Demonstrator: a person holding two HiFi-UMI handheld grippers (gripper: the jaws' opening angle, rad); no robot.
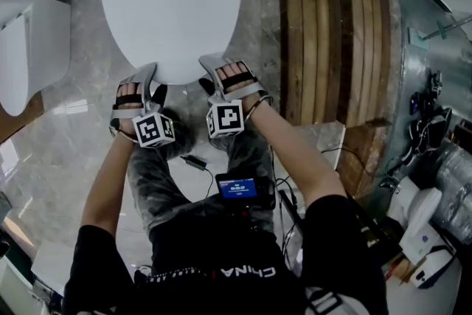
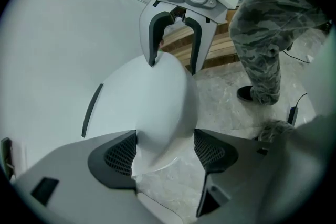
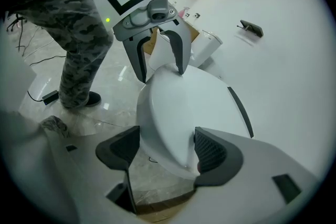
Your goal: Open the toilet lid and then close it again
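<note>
White and smooth, the toilet lid point(image 1: 173, 4) lies down over the bowl, as far as I can judge, with its front rim reaching in between the jaws of both tools. The left gripper point(image 2: 165, 149) stands wide open with the rim in its gap. One pad seems to brush the plastic and the other stands clear, so nothing is pinched. The right gripper point(image 3: 167, 152), just beside it on the same edge, is spread equally wide round the rim and grips nothing. Beyond and below both sets of jaws is grey stone floor point(image 1: 66, 136).

Either the lift is about to start or the closing is finished; I cannot tell which. If lifting comes next, both pairs of jaws should close on the rim together, then swing it up and away toward the hinge.
</note>
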